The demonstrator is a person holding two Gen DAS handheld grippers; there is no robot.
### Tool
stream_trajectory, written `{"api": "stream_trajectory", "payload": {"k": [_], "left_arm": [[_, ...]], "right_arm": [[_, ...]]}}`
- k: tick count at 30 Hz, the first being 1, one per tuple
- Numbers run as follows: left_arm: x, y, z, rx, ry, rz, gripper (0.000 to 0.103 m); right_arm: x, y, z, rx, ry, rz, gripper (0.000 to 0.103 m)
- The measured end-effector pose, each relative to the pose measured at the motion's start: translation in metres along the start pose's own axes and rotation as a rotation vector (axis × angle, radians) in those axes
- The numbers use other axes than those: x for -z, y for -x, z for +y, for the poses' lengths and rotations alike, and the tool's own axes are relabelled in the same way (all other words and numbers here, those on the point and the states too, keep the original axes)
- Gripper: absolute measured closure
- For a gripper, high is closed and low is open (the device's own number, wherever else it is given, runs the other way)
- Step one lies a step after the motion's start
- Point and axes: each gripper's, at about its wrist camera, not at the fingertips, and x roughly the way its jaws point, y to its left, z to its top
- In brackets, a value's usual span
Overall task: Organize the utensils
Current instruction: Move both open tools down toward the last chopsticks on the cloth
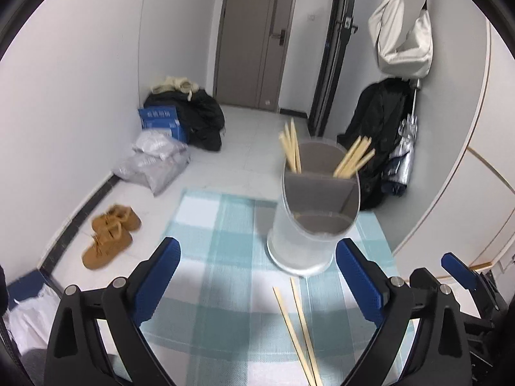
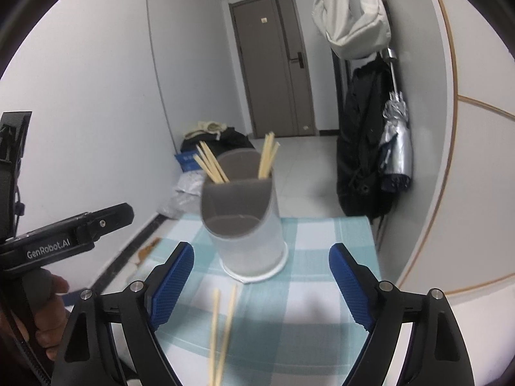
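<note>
A frosted white utensil holder (image 1: 309, 222) with grey inner dividers stands on the blue-and-white checked tablecloth (image 1: 222, 257). Several wooden chopsticks (image 1: 351, 159) stick up from its two rear compartments. Two loose chopsticks (image 1: 299, 331) lie on the cloth in front of it. My left gripper (image 1: 257, 276) is open and empty, just short of the holder, with the loose pair between its fingers. In the right wrist view, the holder (image 2: 248, 225) stands ahead of my open, empty right gripper (image 2: 260, 286). The loose chopsticks (image 2: 222, 331) lie blurred between its fingers.
The table's far edge is just behind the holder. On the floor lie brown shoes (image 1: 111, 234), plastic bags (image 1: 154, 164), a blue box and dark clothing. Black coats and a silver umbrella (image 2: 396, 141) hang by the right wall. The left gripper's body (image 2: 64, 234) is at the left.
</note>
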Motion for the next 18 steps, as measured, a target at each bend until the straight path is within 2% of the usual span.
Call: {"api": "stream_trajectory", "payload": {"k": [5,13,18], "left_arm": [[0.019,-0.026,0.010,0.020,0.035,0.107,0.008],[0.030,-0.053,0.038,0.002,0.108,0.204,0.008],[0.021,-0.055,0.048,-0.029,0.133,0.179,0.008]], "right_arm": [[0.016,-0.018,-0.001,0.001,0.012,0.081,0.017],[0.035,-0.054,0.002,-0.013,0.021,0.244,0.017],[0.038,-0.079,0.004,-0.027,0.025,0.336,0.017]]}}
